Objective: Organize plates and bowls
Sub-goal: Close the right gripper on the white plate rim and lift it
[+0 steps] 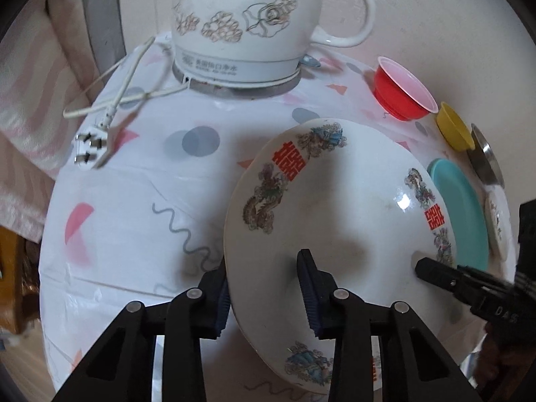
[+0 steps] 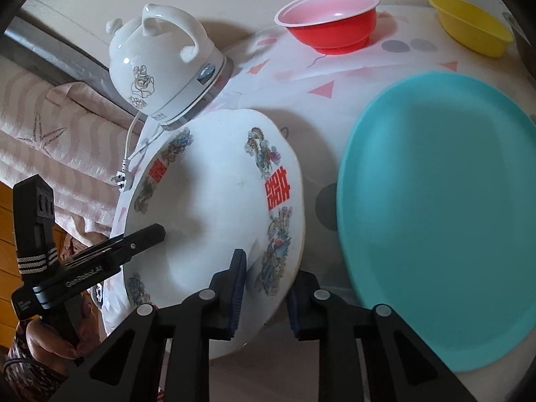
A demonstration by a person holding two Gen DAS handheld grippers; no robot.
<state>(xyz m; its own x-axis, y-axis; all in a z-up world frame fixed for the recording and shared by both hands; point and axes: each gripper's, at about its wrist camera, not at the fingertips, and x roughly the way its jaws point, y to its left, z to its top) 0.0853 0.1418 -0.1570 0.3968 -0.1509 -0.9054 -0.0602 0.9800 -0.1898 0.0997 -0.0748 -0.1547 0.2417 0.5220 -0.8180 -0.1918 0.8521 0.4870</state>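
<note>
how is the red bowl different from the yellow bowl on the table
The red bowl is round, while the yellow bowl looks longer and more oval. The red bowl has a pale pink inside and rim over a red outside; the yellow bowl is yellow all over. The red bowl stands on a stepped foot and looks deeper; the yellow bowl looks shallower. Both sit upright, empty, near the far edge of the patterned tablecloth, untouched by either gripper.

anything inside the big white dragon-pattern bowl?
Nothing loose shows inside the dragon bowl. One finger of the left gripper and one of the right gripper reach in over opposite rims. Beneath it is hidden.
</note>
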